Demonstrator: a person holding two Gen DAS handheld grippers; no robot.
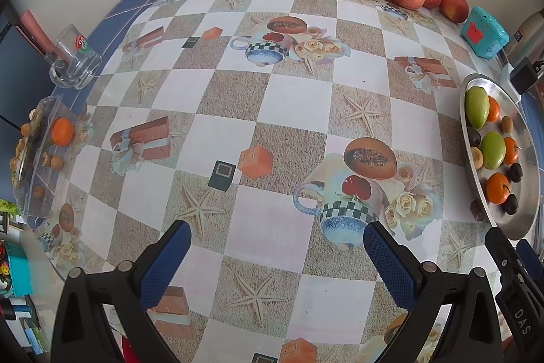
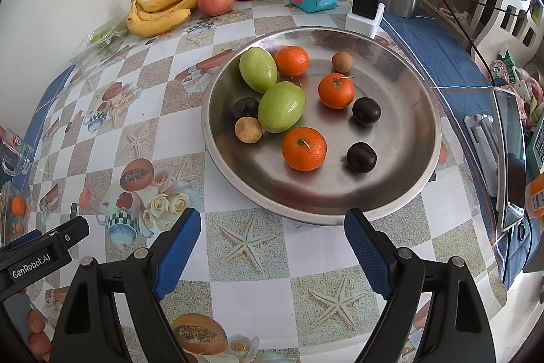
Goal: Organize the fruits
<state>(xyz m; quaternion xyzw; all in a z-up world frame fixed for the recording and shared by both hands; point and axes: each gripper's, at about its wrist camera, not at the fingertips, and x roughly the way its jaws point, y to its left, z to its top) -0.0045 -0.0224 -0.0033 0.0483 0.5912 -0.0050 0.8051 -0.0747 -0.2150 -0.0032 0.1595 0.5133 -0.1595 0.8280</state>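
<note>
Right wrist view: mixed fruit in a metal tray (image 2: 418, 111).
Right gripper (image 2: 272, 244) spread wide, empty, just short of the tray; left gripper (image 1: 277, 247) likewise wide over bare tablecloth (image 1: 272, 97); bananas (image 2: 159, 9) by the wall.

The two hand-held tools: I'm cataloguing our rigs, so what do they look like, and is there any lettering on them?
Both match: the left tool and right tool have black plastic arms with round metal pivot pins and blue, cross-hatch textured finger pads. Each wrist view also catches the other tool's black body from the side, with white lettering: "GenRobot.AI" in the right wrist view, "DAS" in the left. No cables or sleeves show.
</note>
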